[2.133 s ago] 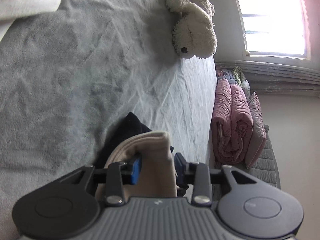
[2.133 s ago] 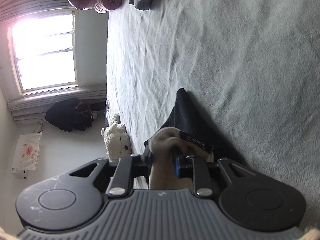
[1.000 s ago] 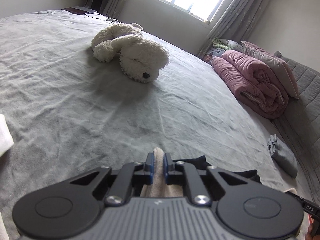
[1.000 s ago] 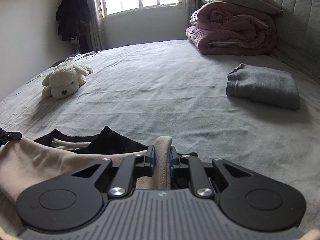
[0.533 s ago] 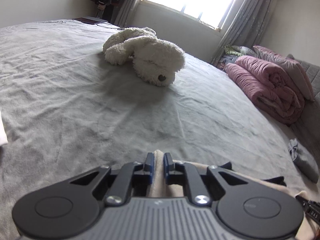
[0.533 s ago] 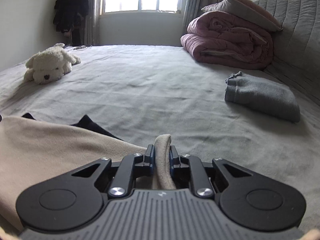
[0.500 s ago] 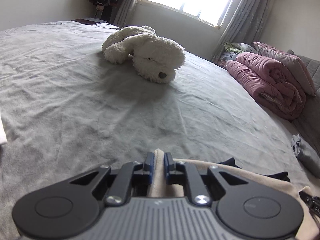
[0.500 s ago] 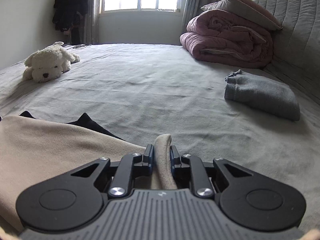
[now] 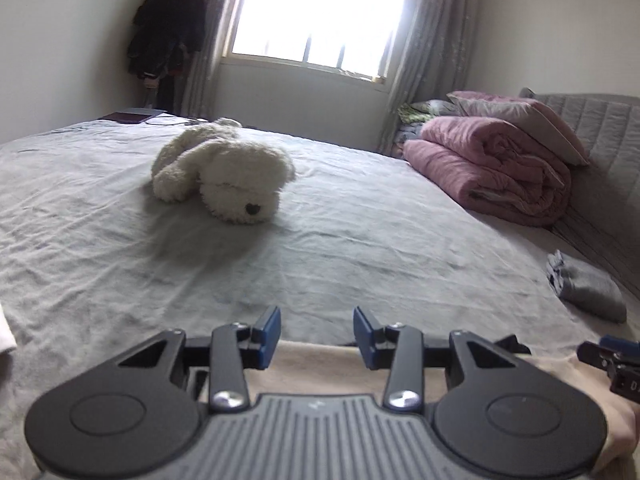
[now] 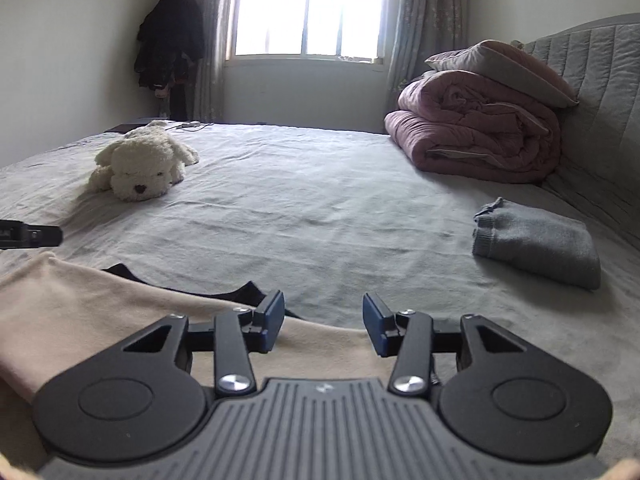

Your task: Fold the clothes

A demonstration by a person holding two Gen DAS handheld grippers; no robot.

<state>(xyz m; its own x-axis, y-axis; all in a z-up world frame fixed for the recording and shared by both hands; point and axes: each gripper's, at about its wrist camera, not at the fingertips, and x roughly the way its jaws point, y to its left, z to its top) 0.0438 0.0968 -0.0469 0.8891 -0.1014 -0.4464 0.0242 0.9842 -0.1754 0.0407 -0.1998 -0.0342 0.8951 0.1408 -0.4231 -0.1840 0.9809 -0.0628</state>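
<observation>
The beige garment (image 10: 80,320) runs under both gripper bodies and off the lower edges, so its near part is hidden. The black cloth (image 10: 240,295) beneath it shows only as slivers. A white cloth (image 9: 6,336) is cut by the left wrist view's left edge. The window (image 10: 308,8) is blown out white.

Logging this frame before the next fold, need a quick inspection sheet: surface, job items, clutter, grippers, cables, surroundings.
Surface: grey bed sheet, wrinkled.
Job's things: beige garment lying flat at the near edge, black garment showing from under it; folded grey garment lying apart to the right.
Clutter: white plush dog; rolled pink duvet with a pillow on top.
Grippers: left gripper open, right gripper open, both over the beige garment's edge, gripping nothing.
Cables: thin cable at the far edge of the bed.
Surroundings: window, curtains, dark clothes hanging in the corner, padded headboard.
</observation>
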